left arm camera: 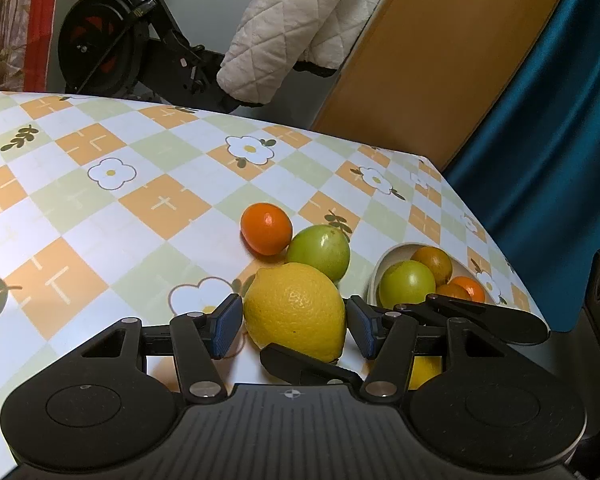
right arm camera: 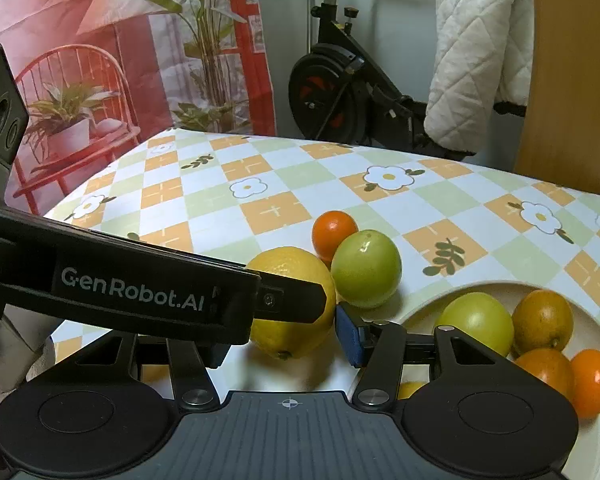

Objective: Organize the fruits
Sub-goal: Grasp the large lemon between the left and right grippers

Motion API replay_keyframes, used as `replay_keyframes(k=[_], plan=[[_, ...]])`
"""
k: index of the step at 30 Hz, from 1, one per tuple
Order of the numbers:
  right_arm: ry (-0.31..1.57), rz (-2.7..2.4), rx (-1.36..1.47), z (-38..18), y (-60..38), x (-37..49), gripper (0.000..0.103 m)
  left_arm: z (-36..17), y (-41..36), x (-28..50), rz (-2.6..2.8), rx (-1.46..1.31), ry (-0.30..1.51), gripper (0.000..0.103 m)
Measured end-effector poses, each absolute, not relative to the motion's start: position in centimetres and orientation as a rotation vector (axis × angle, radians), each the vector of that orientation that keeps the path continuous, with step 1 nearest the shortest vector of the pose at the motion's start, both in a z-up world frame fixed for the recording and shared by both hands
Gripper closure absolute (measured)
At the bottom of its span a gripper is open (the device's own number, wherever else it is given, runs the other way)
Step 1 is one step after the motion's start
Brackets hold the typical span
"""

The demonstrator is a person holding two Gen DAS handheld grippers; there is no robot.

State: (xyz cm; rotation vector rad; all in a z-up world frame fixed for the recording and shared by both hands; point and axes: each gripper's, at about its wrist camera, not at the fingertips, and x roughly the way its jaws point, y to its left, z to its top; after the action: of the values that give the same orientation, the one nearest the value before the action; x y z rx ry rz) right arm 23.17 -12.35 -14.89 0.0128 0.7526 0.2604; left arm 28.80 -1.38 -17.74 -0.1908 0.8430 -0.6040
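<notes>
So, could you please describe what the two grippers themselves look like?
Both are matte black plastic. The left gripper has a ribbed grey-black deck with a small crosshair mark, round housings on each side, silver pivot pins on its linkage bars, and fingers with blue textured pads. The right gripper matches; the left one's side, crossing its view, carries white "GenRobot.AI" lettering. No cables or sleeves are visible.

Each matte black plastic hand-held gripper (left arm camera: 294,326) has a ribbed grey-black base plate with a small white crosshair mark at its middle, flanked by two round housings with shallow discs. Angular black linkage arms pivot on silver rivets and end in blue ribbed pads (left arm camera: 224,328). The left hand-held gripper (right arm camera: 300,308) carries white "GenRobot.AI" lettering and a small screw.
</notes>
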Motion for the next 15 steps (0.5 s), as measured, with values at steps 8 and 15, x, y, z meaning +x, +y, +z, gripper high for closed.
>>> replay_keyframes(k=[8, 15], plan=[[0.718, 0.298, -0.045, -14.5, -11.2, 20.8, 0.054, -18.2, 0.3, 26.4, -0.559, -0.271, 0.836, 0.043], [0.697, 0.330, -0.048, -14.0, -10.7, 19.1, 0.054, -17.6, 0.9, 24.4, -0.520, -0.293, 0.821, 0.043]])
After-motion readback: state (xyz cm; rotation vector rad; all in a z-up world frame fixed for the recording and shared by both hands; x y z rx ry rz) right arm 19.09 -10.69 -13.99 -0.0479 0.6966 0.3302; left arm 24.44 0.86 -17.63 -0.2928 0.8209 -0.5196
